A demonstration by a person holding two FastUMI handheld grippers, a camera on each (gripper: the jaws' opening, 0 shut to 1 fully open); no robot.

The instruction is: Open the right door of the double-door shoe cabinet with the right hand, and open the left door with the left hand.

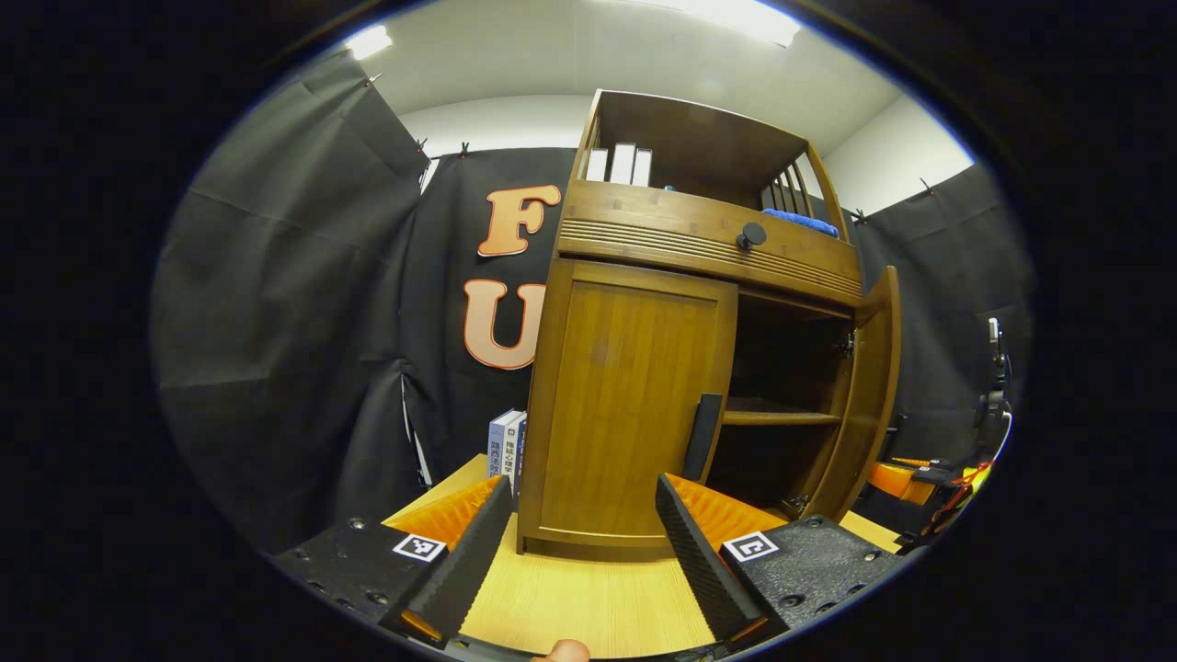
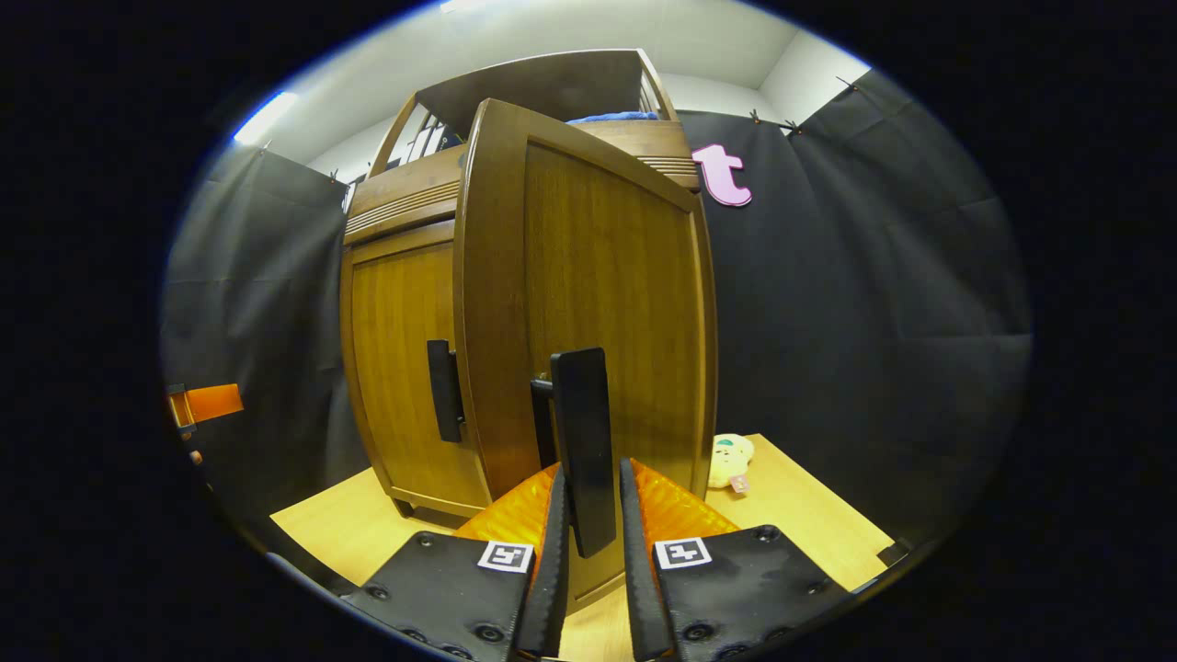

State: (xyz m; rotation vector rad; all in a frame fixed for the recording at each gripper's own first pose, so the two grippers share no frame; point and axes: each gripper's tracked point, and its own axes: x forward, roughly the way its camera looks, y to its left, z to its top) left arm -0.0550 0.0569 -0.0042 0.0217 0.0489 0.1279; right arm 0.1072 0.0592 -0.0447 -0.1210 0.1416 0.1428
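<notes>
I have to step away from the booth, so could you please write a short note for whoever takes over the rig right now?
Right gripper: shut on the right door's handle, fingers on both sides of it.
Left gripper: open, holding nothing, short of the cabinet.
Right door: swung well open, shelf visible inside.
Left door: closed, its handle untouched.
Done: right door opened.
Left: release the right handle if wide enough, then grip the left handle with the left gripper and pull that door open.
</notes>
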